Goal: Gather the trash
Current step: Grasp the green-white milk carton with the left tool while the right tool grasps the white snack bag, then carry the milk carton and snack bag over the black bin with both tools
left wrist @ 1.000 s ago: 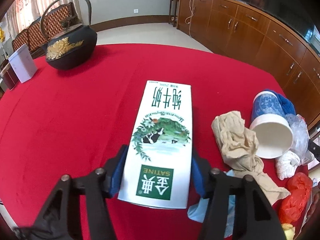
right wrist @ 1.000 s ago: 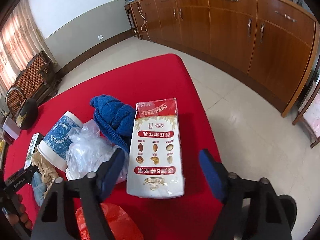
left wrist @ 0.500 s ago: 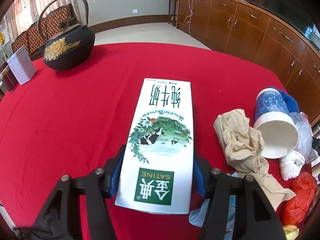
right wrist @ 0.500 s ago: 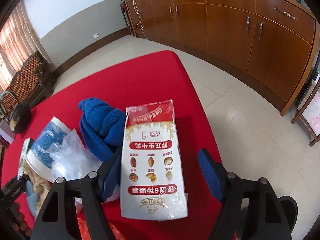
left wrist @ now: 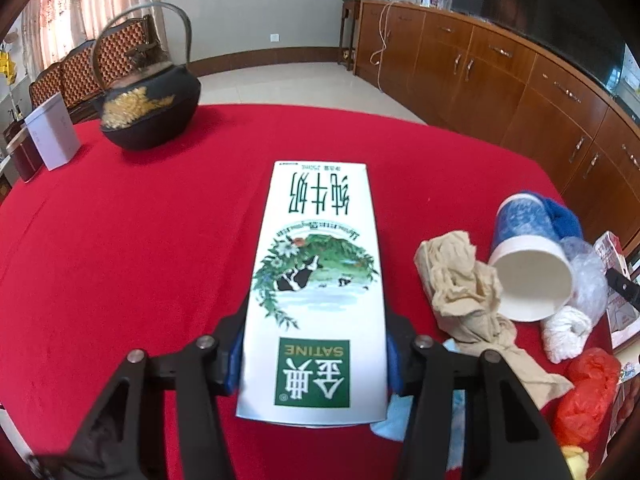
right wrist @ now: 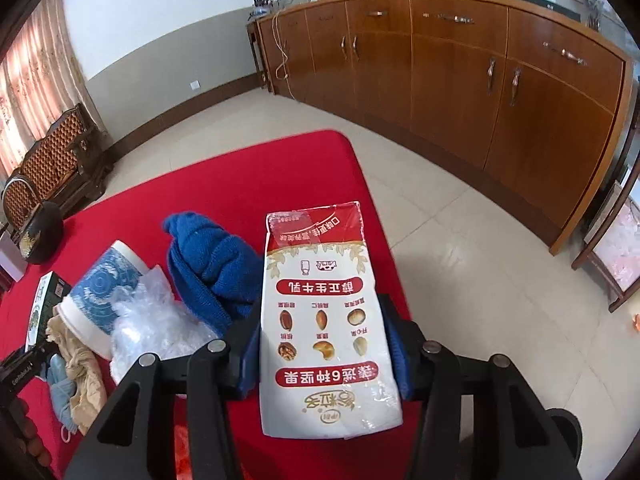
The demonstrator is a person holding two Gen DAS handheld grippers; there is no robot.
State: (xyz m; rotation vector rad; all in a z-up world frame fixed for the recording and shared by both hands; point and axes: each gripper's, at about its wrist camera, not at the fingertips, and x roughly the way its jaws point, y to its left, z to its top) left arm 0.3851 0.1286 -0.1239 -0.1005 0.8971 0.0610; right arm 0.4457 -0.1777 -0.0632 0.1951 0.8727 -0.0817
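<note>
Clamping onto two pieces of trash at once. Left gripper (left wrist: 314, 356) clenched on the near end of a milk carton (left wrist: 316, 264), pads against both long edges, jaws just drawn in a little further with the carton between them. Right gripper (right wrist: 326, 352) likewise just squeezed in onto a red-and-white snack pouch (right wrist: 320, 320), pads now pressing its sides. Carton stretched out over the middle of the red table (left wrist: 120, 240); pouch at the table's far corner, close to the bare floor (whether either is already off the cloth, hard to tell).

Likely trouble from here:

- Carton held at one end only, so probably prone to drooping or swivelling between the pads on the way up. If empty, may also buckle under the squeeze and slide free.
- Pouch looks like soft, glossy film: apt to crumple instead of resisting, then slip out. So close to the edge, a drop would probably end on the floor.
- Blue cloth (right wrist: 208, 264) bunched right beside the right gripper's left finger; could snag and get dragged along.
- Beige rag (left wrist: 460, 280) lying just beside the left gripper's right finger; same risk of catching.
- Paper cup (left wrist: 528, 280) on its side next to the rag, free to roll if nudged.
- No bin in either view, so both grips may face a long carry.
</note>
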